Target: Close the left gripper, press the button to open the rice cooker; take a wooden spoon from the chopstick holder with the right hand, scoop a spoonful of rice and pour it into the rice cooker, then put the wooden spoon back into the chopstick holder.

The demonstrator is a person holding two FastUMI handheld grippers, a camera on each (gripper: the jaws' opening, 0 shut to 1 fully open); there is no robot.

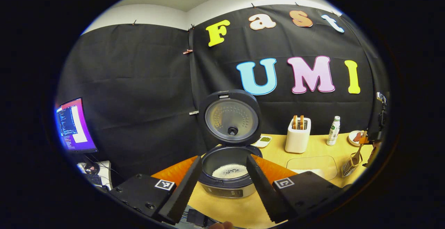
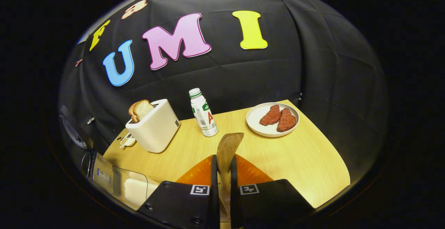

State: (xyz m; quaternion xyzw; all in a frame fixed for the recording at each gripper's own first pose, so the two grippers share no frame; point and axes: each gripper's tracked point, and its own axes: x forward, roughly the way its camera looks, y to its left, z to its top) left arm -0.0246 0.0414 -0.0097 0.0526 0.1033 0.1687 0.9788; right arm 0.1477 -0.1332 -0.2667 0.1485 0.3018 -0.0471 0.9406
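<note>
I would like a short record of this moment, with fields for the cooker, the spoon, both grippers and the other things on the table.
rice cooker: lid up, white rice inside the pot
wooden spoon: clamped between the right gripper's fingers, pointing forward
right gripper: shut on the spoon
left gripper: open, in front of the cooker
chopstick holder: on the table
table: toaster with bread, bottle, plate with two reddish pieces

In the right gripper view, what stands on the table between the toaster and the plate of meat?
A small bottle stands upright between the toaster and the plate, touching neither. The right gripper view shows it.
</note>
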